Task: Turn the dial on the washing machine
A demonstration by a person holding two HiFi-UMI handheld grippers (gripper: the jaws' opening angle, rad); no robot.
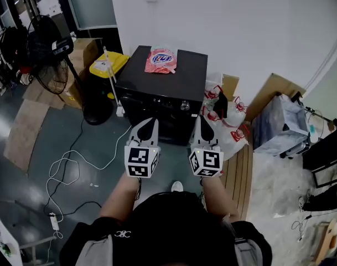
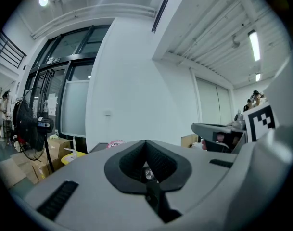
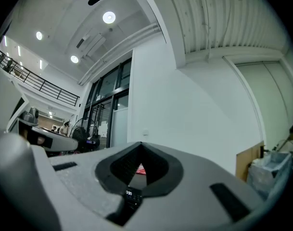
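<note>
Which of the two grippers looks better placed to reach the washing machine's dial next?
Probably the right gripper: in the head view the silver dial sits just beyond its tip, while the left gripper is farther aside. Both are shut and empty.

- The left gripper [image 2: 146, 142] has its grey fingers [image 2: 88, 191] closed together, the tips meeting with nothing between them
- In the dark notch below the tips sits a small shiny round part [image 2: 147, 174]; what it is cannot be told
- Past the tips lies the washing machine [image 2: 99, 147], its dark top carrying a pink bag [image 2: 116, 143], with a white wall [image 2: 136, 81] behind
- Far left stand a fan [image 2: 27, 129] and cardboard boxes [image 2: 54, 146]
- At the right is the right gripper [image 2: 198, 127] with its marker cube [image 2: 260, 121]
</note>
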